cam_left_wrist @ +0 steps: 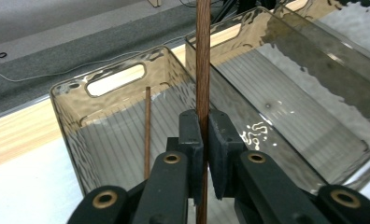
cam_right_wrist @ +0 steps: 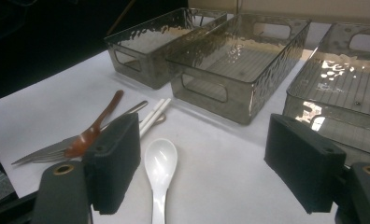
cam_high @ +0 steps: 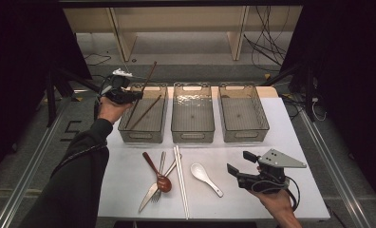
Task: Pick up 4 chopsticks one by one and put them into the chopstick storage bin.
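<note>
On the near edge of the white table, loose cutlery lies in a cluster: a dark red spoon, a fork and a knife overlapping one another, a pair of white chopsticks just beside them at 3 o'clock, and a white ceramic spoon farther toward 3 o'clock. At 3 o'clock from that spoon, a person's right hand holds the right gripper near the tabletop, its jaws spread wide and empty, pointing toward 9 o'clock; in the right gripper view the white spoon's bowl sits between the two pads but untouched.

Beyond the cutlery stand three smoky clear plastic bins in a row. The middle bin and the right bin hold nothing. The left bin holds one brown chopstick, lying slantwise with its far end toward 1 o'clock.

At 11 o'clock, over the far left corner of the left bin, the left gripper is clamped on a second brown chopstick. The left gripper view shows its pads pinching the stick, which runs straight through them. From above, its long axis slants from 7 o'clock low to 1 o'clock high, the upper end standing out past the bin's far rim, the lower end dipping toward the bin's inside.
</note>
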